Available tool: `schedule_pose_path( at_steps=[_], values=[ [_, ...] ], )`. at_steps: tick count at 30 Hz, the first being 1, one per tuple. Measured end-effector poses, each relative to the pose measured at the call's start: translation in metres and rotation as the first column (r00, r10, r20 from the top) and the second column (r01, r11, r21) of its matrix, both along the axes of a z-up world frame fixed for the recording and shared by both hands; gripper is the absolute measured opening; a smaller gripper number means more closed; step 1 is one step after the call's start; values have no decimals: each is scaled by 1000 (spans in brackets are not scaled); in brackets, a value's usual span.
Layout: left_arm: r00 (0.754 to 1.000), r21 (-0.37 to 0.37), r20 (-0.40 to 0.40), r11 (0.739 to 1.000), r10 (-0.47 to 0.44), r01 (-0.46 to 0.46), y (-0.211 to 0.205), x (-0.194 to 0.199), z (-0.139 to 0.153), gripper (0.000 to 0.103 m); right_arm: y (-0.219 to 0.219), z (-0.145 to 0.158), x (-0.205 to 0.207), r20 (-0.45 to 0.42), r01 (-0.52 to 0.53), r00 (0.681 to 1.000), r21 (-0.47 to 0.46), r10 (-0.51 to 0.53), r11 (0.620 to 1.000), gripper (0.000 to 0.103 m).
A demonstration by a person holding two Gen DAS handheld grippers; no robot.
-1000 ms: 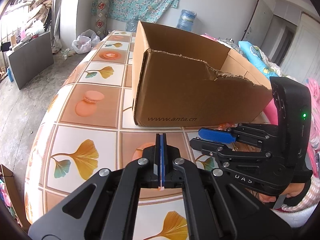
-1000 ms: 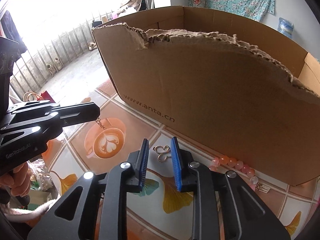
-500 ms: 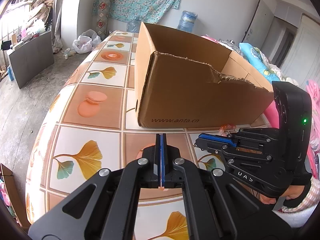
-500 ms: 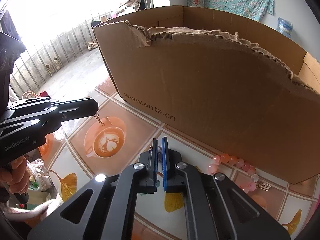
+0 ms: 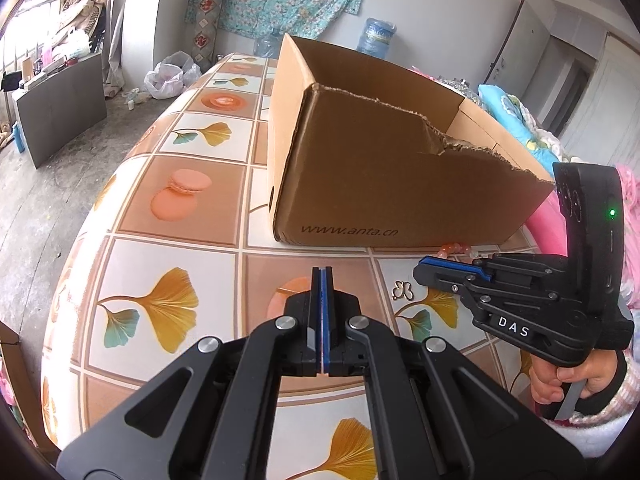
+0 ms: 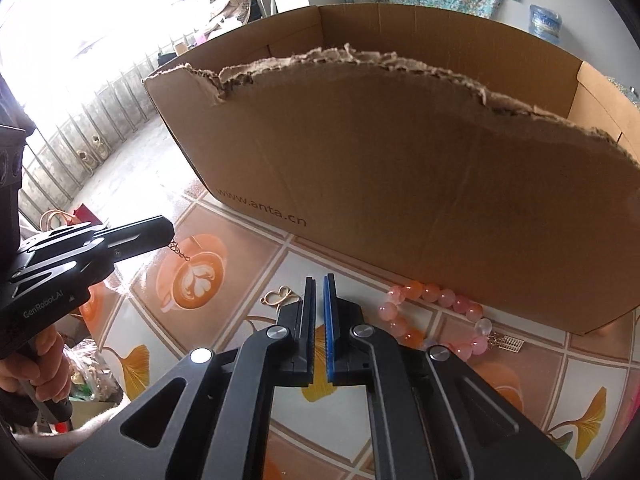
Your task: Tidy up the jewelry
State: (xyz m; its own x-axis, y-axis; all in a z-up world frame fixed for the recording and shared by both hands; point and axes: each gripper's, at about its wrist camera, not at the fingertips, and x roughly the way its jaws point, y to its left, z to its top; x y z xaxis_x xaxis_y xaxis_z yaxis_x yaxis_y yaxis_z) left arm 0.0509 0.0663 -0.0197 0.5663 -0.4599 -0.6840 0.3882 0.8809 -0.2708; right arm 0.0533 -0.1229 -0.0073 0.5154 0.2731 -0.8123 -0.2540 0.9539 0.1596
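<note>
My left gripper [image 5: 322,269] is shut on a thin gold chain [image 6: 183,253] that dangles from its tip [image 6: 166,236] above the table. My right gripper [image 6: 319,279] is almost closed, with a narrow gap and nothing between its pads; it hangs above the table just right of a gold butterfly charm [image 6: 280,295], also seen in the left wrist view [image 5: 401,290]. A pink bead bracelet [image 6: 428,312] lies on the table against the torn cardboard box [image 6: 400,184], which also shows in the left wrist view [image 5: 384,184].
The table [image 5: 168,208] has a tiled cloth with ginkgo leaves and coffee cups. The box has an open top and a ragged near wall. The table's left edge drops to a concrete floor. Bedding lies to the right of the box.
My right gripper closed over the butterfly charm, then rose and shifted right without it; the charm lies on the table. My left gripper drew back from the box, still holding the chain.
</note>
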Motion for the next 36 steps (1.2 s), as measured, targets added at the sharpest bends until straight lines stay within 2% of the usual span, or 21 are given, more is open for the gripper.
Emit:
schedule_pose_path(
  at_steps=[7,11,15,19,21,25,28,31,36],
  values=[
    [999,10,-45,1000,10,-9,-3,2,-20,0,16,-1,-12,-18,-77,997,-9,77,997,4],
    [999,9,-44,1000,8,-8,-1,1,-22,0,11,4,-12,5,-52,999,-20,52,998,4],
    [999,12,-40,1000,6,-5,-1,0,-23,0,8,-2,-8,-13,-42,999,-28,42,999,4],
    [999,10,-39,1000,9,-9,0,0,-24,0,23,-4,-17,-22,-115,993,-18,115,993,4],
    [999,10,-40,1000,9,-9,0,0,-24,0,30,-3,-21,-7,-141,990,-45,141,989,4],
    [999,12,-38,1000,5,-5,1,1,-24,0,17,3,-18,22,-117,993,-40,117,992,4],
    [999,14,-37,1000,7,-6,2,1,-24,0,14,4,-17,32,-111,993,-76,113,991,5],
    [999,14,-37,1000,11,-11,2,1,-24,0,19,-4,-17,7,-121,993,-60,122,991,5],
    [999,15,-38,1000,14,-14,2,2,-24,0,34,-6,-28,-4,-220,975,-11,220,975,5]
  ],
)
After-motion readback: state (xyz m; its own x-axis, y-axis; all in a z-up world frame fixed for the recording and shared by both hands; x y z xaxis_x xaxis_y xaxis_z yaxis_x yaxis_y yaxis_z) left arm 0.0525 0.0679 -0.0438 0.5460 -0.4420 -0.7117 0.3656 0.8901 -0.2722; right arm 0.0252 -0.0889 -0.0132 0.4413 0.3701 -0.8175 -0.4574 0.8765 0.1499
